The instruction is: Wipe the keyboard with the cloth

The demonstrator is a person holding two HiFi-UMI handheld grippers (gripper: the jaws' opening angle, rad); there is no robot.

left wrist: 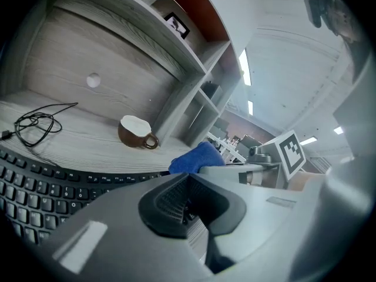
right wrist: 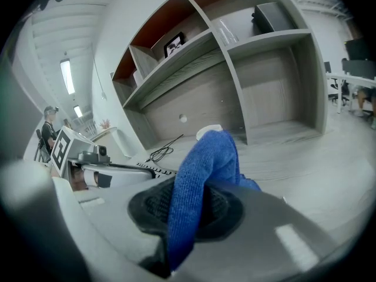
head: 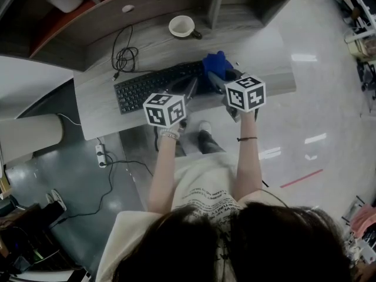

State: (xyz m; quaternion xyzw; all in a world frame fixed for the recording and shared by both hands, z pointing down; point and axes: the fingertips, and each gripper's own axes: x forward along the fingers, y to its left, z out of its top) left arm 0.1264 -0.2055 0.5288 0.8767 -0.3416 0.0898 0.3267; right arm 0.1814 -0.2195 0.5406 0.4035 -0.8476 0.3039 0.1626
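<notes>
The cloth (right wrist: 202,169) is pinched in the right tool (right wrist: 191,207) at the keyboard's (head: 147,87) right end; the left tool (left wrist: 187,204) is closed, empty. A cup (head: 182,26) stands behind.

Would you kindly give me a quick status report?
Right gripper shut on cloth over keyboard, right end. Left gripper shut, empty. Cup, cable behind keyboard.

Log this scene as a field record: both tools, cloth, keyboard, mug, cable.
left tool: shut, empty, over the keyboard
right tool: shut on cloth
cloth: blue, at keyboard's right end
keyboard: black, on desk
mug: brown, upright, behind keyboard
cable: black, coiled, behind keyboard's left half
</notes>
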